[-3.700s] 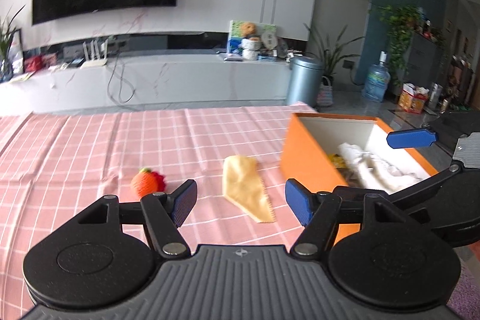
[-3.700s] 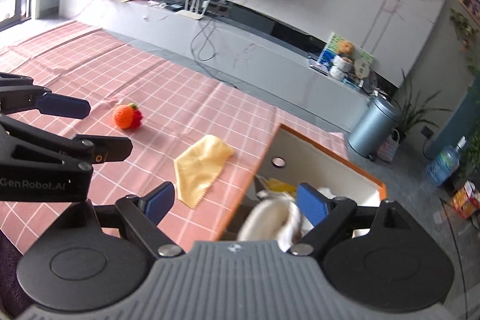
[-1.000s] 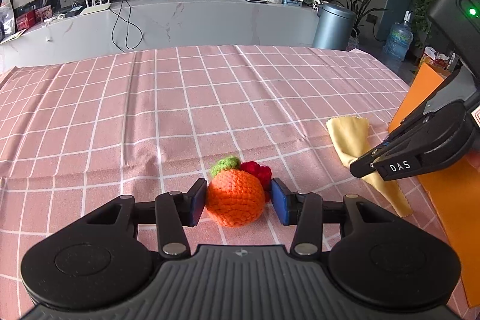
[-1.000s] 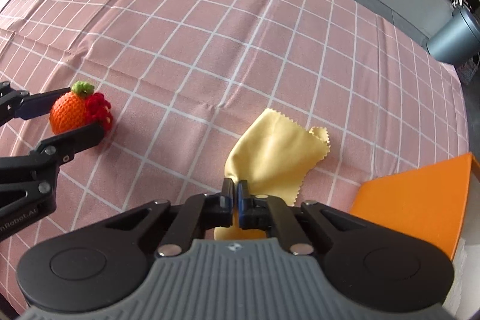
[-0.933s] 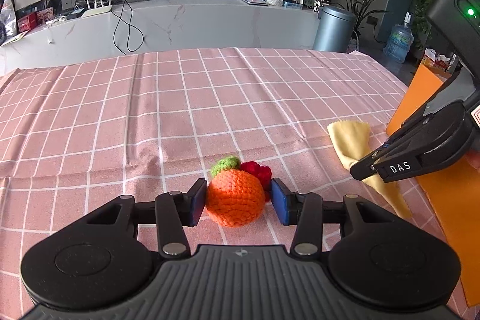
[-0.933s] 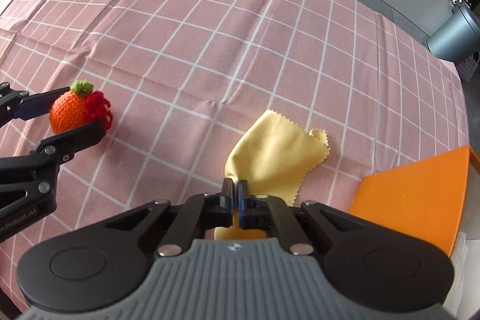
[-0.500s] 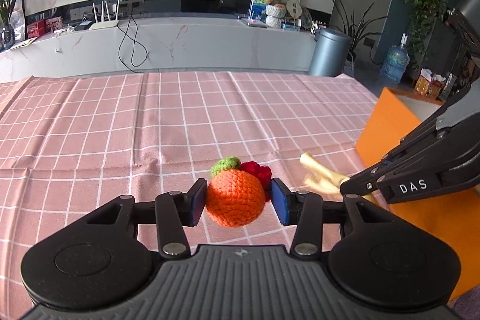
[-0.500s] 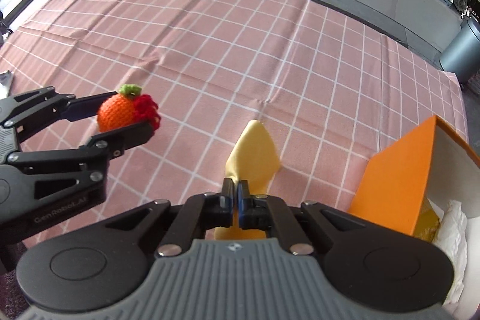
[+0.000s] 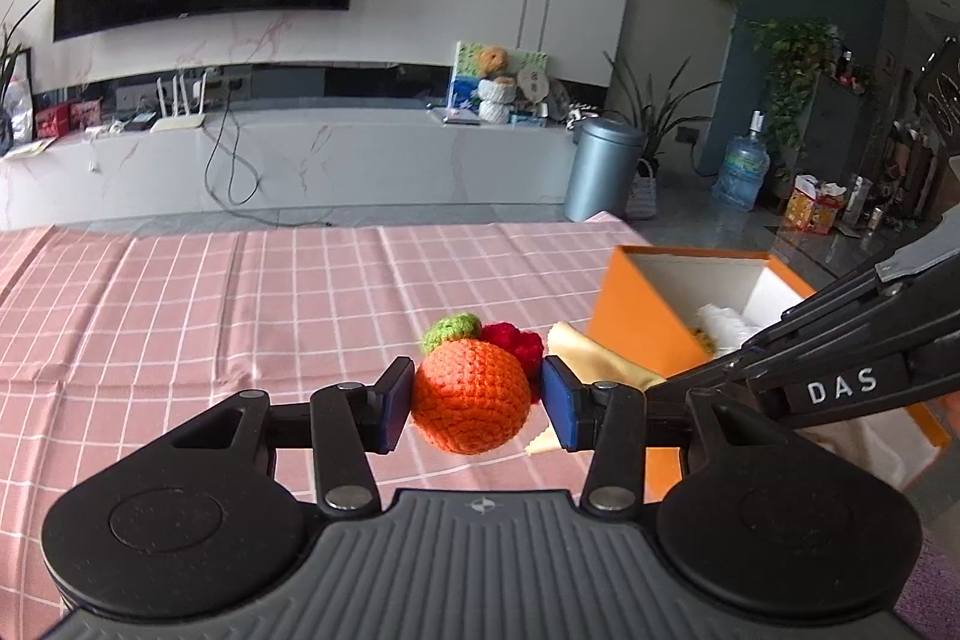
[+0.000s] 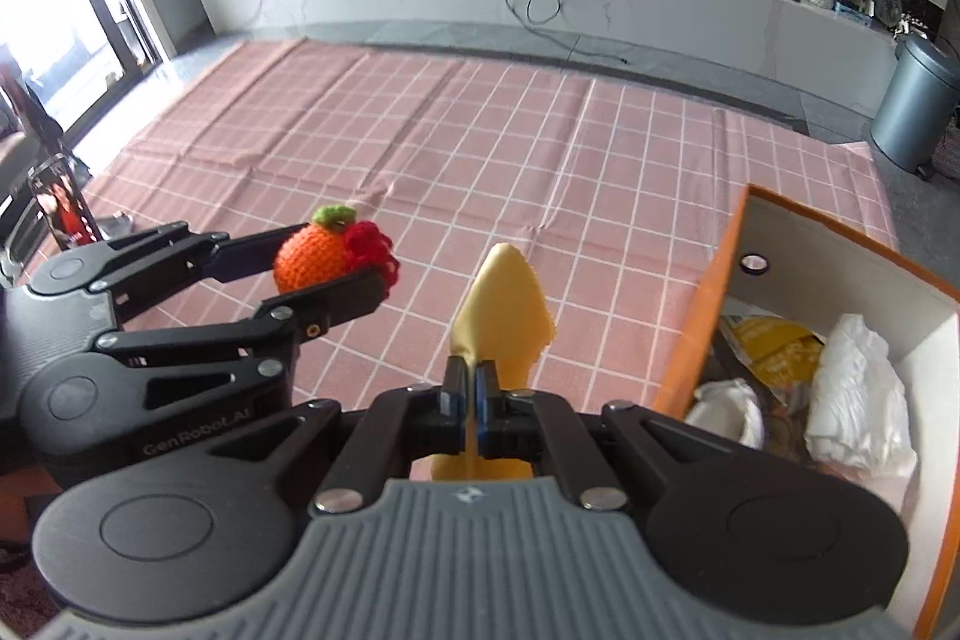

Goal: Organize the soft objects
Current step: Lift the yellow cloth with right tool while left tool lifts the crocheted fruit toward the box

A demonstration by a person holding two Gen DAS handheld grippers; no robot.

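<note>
My left gripper [image 9: 477,403] is shut on an orange crocheted fruit [image 9: 471,394] with a green cap and a red tuft, held clear above the pink checked tablecloth [image 9: 240,292]. The right wrist view shows that fruit [image 10: 312,250] between the left gripper's [image 10: 336,256] black fingers. My right gripper [image 10: 470,388] is shut on a yellow cloth [image 10: 504,304] that hangs off the table; the cloth [image 9: 594,352] shows behind the fruit in the left wrist view. An open orange box [image 10: 702,316] stands to the right, also in the left view as the box [image 9: 648,316].
Inside the box lie white crumpled items [image 10: 852,400] and a yellow packet [image 10: 768,340]. Beyond the table's far edge run a long white console [image 9: 300,160], a grey bin [image 9: 603,166] and a water bottle [image 9: 741,172]. A phone on a stand [image 10: 60,208] sits at the left.
Both grippers have risen with their loads: the fruit and the yellow cloth left the tablecloth. Both moved toward the orange box, whose open inside now shows in both views.
</note>
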